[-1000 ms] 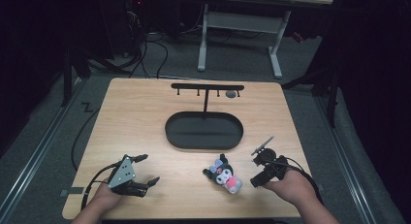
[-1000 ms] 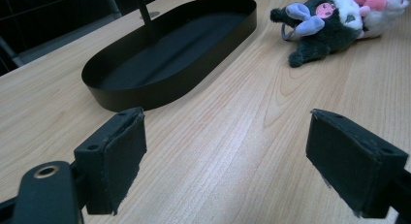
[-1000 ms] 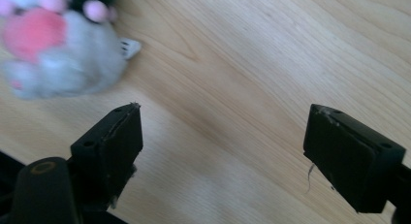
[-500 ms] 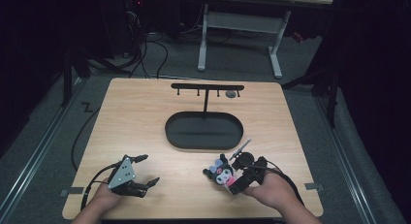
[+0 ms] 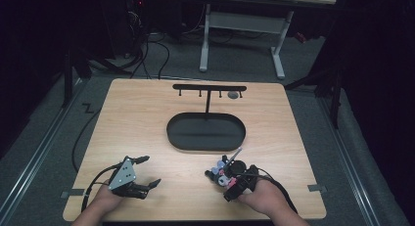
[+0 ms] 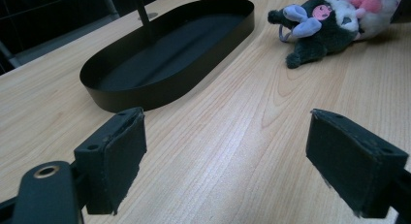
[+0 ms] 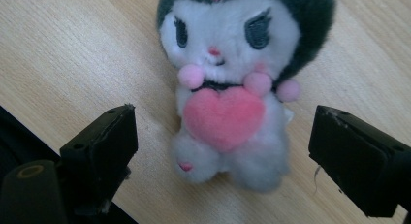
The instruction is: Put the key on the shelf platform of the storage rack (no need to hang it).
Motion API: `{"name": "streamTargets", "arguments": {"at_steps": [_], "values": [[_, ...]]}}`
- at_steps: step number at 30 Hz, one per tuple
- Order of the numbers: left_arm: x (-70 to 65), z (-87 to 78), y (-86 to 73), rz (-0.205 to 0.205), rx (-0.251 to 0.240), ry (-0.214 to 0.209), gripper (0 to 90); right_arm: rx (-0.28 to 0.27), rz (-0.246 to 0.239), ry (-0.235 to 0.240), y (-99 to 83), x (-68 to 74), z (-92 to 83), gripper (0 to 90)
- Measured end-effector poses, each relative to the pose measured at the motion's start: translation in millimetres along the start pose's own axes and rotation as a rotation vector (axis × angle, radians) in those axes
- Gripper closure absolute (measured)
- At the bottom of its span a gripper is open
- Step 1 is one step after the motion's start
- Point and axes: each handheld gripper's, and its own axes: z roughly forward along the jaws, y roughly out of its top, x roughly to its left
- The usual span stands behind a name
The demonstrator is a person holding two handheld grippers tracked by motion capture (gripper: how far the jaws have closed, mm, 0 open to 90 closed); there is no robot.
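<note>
Left tongs (image 5: 142,173) idle, wide open and empty on the worktop (image 5: 147,118). Right tongs (image 7: 223,151) just narrowing, straddling but not yet gripping the plush toy (image 7: 237,83) lying before the black tray (image 5: 205,133). Grasp, lift and placing still ahead.

This looks like a lab or test room set up for recording, not a home. A bare light-wood table (image 5: 147,118) stands alone on grey carpet (image 5: 313,79), with dark surroundings on every side. Behind it sits a white-framed desk (image 5: 240,25) on 2 legs, and loose black cables (image 5: 147,55) run across the floor beside what may be a computer tower with a small red light, though that corner is too dark to be sure. Metal rails (image 5: 34,157) flank the table on the floor. Tape marks (image 5: 68,193) sit at the table's near edges. On the table stands a plain black oval tray (image 5: 205,133) with a hook rack (image 5: 209,89).
</note>
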Motion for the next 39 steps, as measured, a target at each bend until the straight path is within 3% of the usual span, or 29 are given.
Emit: {"name": "streamTargets", "arguments": {"at_steps": [4, 5, 7, 8, 16, 21, 26, 30, 33, 35, 39], "values": [[0.6, 0.1, 0.0, -0.006, 0.000, 0.003, 15.4, -0.005, -0.011, -0.011, 0.1, 0.0, 6.8, 14.1], [0.4, -0.5, -0.1, -0.004, -0.001, 0.002, 15.4, -0.003, 0.011, -0.013, -0.9, 1.0, 8.2, 14.9], [0.0, -0.9, -0.2, 0.000, -0.004, 0.000, 15.4, 0.001, 0.008, -0.012, -1.7, 1.0, 9.0, 15.9], [0.0, -0.7, -0.2, -0.002, -0.003, 0.002, 15.4, 0.012, 0.006, -0.005, -2.3, 1.6, 10.2, 21.8], [-0.8, -0.6, 0.0, -0.001, 0.002, 0.010, 15.4, 0.015, 0.033, 0.022, -1.5, -2.8, 11.3, 30.1], [-0.7, -0.7, -0.1, 0.001, 0.000, 0.007, 15.4, -0.004, 0.041, 0.027, -0.4, -6.8, 10.5, 43.0], [-0.6, -0.5, 0.0, 0.000, 0.003, 0.007, 15.4, -0.009, 0.060, 0.039, -1.4, -7.4, 6.3, 45.3], [-2.1, -0.4, 0.2, 0.014, 0.006, 0.010, 15.4, -0.018, 0.048, 0.034, -2.9, -7.3, 1.8, 46.5], [-2.6, -1.0, 0.0, 0.017, 0.003, 0.010, 15.4, -0.030, 0.083, 0.033, -3.0, -5.9, -3.8, 46.8], [-1.5, -0.3, 0.1, 0.012, 0.003, 0.004, 15.4, -0.045, 0.063, 0.033, -2.6, -8.6, -5.5, 46.8], [-0.1, 0.2, 0.1, 0.002, 0.003, 0.002, 15.4, -0.056, 0.076, 0.031, -1.6, -13.3, -8.9, 46.9]]}}
